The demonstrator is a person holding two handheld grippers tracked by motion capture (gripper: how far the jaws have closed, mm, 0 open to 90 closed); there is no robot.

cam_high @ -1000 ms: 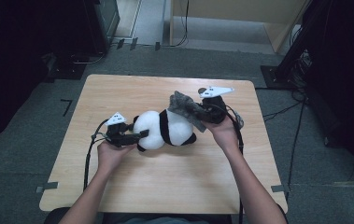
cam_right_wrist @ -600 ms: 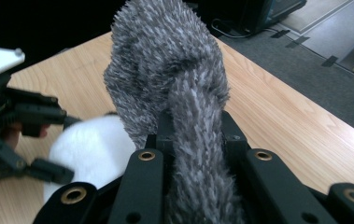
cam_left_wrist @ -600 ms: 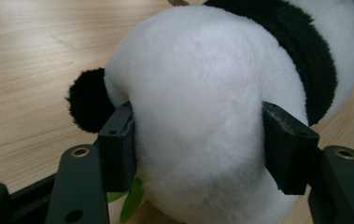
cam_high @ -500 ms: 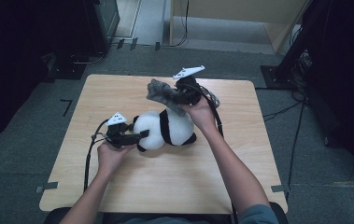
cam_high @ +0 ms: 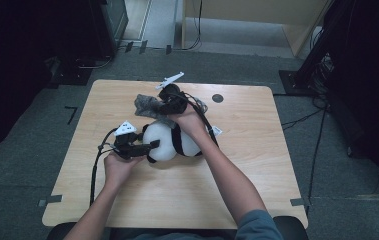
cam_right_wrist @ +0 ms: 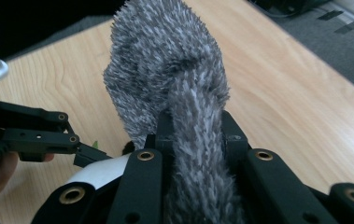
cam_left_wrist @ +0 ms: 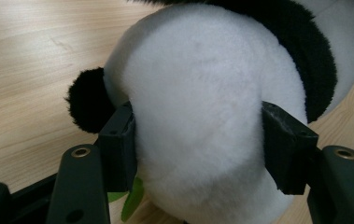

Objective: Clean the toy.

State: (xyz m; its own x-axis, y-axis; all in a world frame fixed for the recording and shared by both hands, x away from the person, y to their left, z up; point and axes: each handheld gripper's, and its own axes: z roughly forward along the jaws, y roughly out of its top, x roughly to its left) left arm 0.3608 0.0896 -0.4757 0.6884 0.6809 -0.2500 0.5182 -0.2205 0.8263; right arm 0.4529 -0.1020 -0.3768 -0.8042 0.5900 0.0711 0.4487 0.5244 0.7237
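A black-and-white panda plush [cam_high: 177, 142] lies on the wooden table [cam_high: 257, 175]. My left gripper [cam_high: 149, 146] is shut on its white head [cam_left_wrist: 198, 107], one pad pressing into each side [cam_left_wrist: 118, 140]. A black ear [cam_left_wrist: 88, 100] sticks out beside the left pad. My right gripper [cam_high: 163, 106] hovers just beyond the panda's head, shut on a grey fuzzy piece of fabric [cam_high: 146, 105]. In the right gripper view the grey fabric [cam_right_wrist: 165, 70] bulges out past the clamped jaws of my right gripper [cam_right_wrist: 197, 123], with the left gripper [cam_right_wrist: 39, 135] below at left.
A small black disc [cam_high: 217, 98] sits near the table's far edge. A white tag [cam_high: 216, 131] lies right of the panda. Cables trail from both grippers. Dark equipment and a wooden cabinet stand on the floor beyond the table.
My right gripper has carried the grey fabric leftward, from the panda's body end to above its head. The left gripper and the panda have stayed put.
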